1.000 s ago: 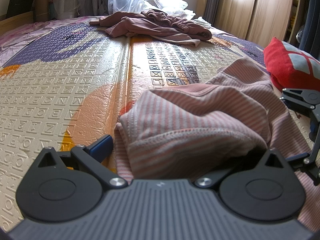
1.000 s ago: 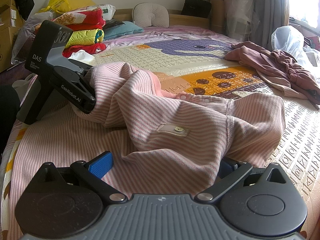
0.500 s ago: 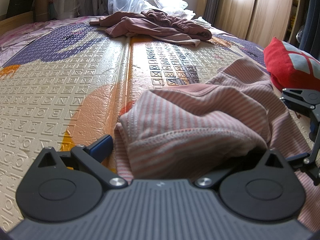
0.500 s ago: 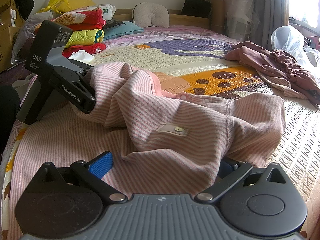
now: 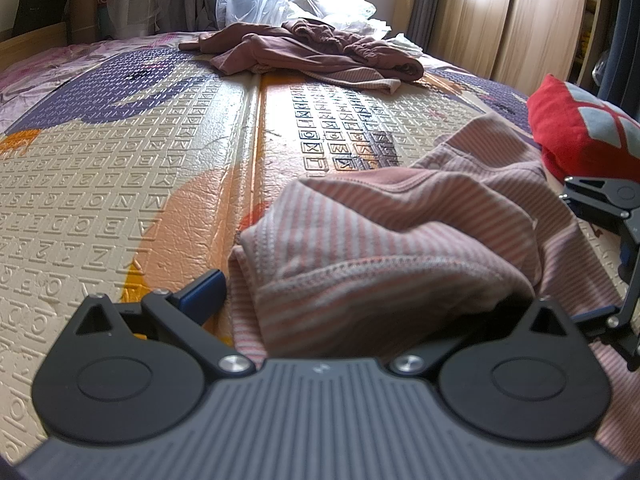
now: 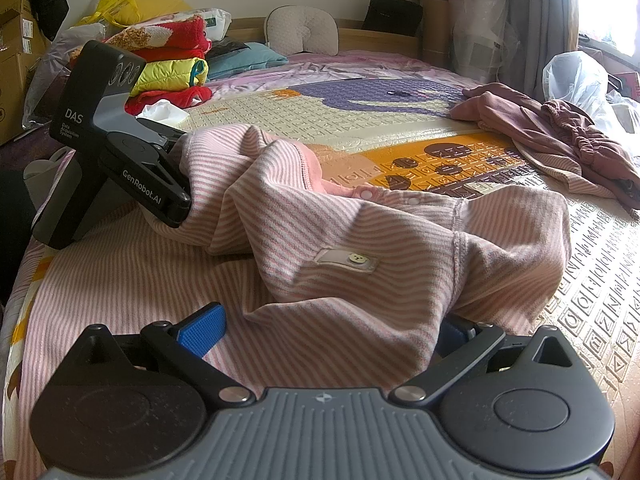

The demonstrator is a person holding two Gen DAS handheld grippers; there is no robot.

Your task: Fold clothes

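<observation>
Left gripper [image 5: 360, 300] jaws wide, striped garment [image 5: 400, 240] bunched between; right gripper [image 6: 332, 328] likewise.

The striped garment [image 5: 384, 240] buries the left gripper's [image 5: 360, 300] right fingertip, so how its jaws stand can't be made out. On the right gripper [image 6: 332, 320] the far finger [image 6: 454, 330] is mostly under a fold. The red cushion [image 5: 580, 136] runs off the frame edge. The plastic bag's [image 6: 576, 76] contents are unreadable.
</observation>
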